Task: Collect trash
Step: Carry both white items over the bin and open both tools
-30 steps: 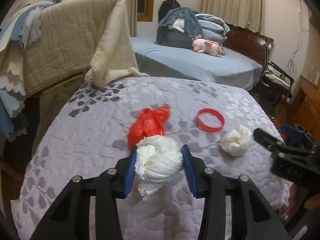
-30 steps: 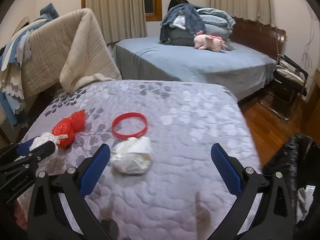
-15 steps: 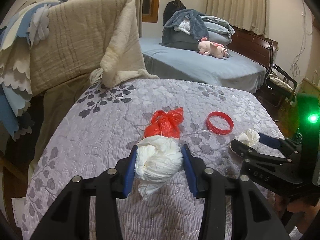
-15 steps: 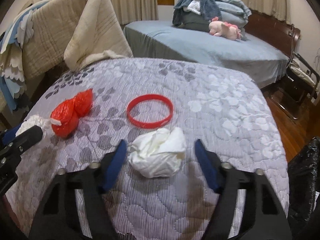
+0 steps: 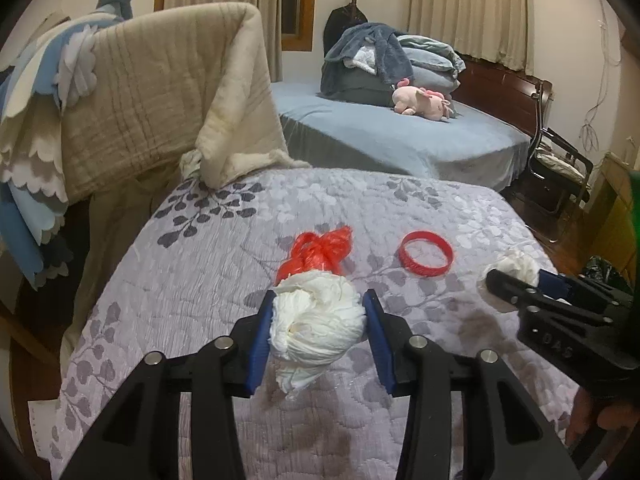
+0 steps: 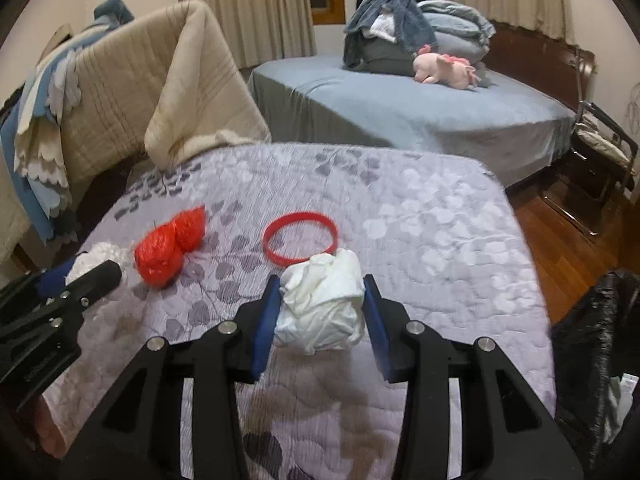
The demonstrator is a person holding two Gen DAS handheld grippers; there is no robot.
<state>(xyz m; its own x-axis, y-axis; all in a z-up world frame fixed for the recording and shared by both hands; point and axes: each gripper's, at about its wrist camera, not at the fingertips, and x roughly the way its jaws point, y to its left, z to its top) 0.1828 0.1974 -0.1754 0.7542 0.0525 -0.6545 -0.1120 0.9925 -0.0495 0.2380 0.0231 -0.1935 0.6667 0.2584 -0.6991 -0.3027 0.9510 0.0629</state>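
Note:
My left gripper [image 5: 318, 322] is shut on a white crumpled paper wad [image 5: 316, 328] and holds it above the purple quilt [image 5: 208, 280]. My right gripper [image 6: 319, 314] is shut on a second white crumpled wad [image 6: 322, 312], just in front of a red ring [image 6: 300, 236]. A red plastic bag [image 6: 166, 246] lies on the quilt left of the ring; it also shows in the left wrist view [image 5: 316, 254], beyond the held wad. The right gripper shows at the right of the left wrist view [image 5: 516, 284].
A black trash bag [image 6: 600, 344] stands on the wooden floor at the quilt's right edge. A beige blanket [image 5: 160, 92] hangs over a chair at the left. A blue bed [image 6: 400, 108] with a pink plush toy [image 6: 444, 66] lies behind.
My right gripper moved forward around the second white wad and shut on it. My left gripper kept hold of its wad and drew back a little from the red bag.

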